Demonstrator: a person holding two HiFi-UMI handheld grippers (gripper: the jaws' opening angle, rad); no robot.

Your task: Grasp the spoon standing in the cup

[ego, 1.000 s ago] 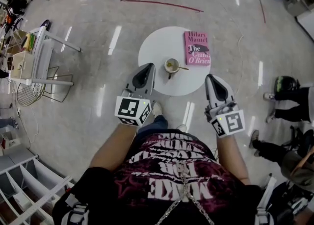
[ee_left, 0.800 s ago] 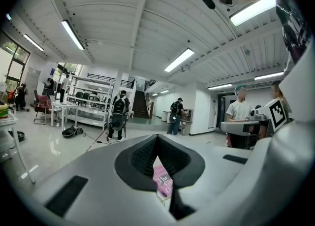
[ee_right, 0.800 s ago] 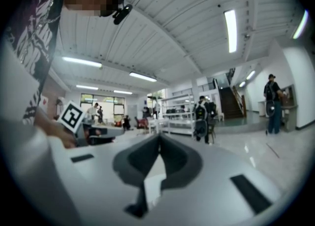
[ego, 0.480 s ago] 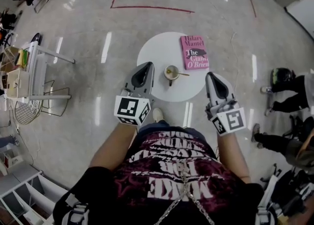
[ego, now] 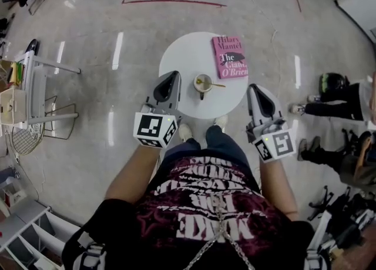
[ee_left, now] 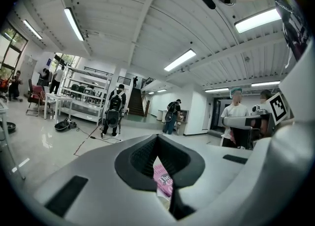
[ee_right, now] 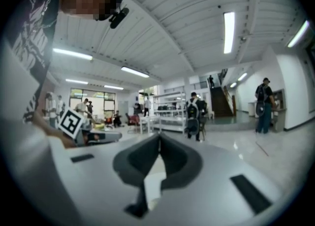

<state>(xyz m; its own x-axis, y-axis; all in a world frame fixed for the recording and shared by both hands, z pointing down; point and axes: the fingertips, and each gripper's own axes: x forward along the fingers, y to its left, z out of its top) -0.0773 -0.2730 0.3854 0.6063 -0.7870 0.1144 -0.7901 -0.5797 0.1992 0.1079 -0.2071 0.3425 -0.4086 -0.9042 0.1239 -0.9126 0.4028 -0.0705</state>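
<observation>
Closer than a moment ago, the person's shoes [ego: 184, 132] stand at the tabletop's [ego: 179, 57] near edge. Left gripper [ego: 173, 76] and right gripper [ego: 255, 92] flank it, fingers pressed together on nothing. Between them the cup [ego: 203, 82] holds the spoon [ego: 215, 83], handle leaning right. A pink book [ego: 229, 57] lies beyond.

One table [ego: 179, 57], one cup [ego: 203, 83], one spoon [ego: 217, 83], one book [ego: 229, 57]; two grippers: left gripper [ego: 171, 75], right gripper [ego: 257, 89].
</observation>
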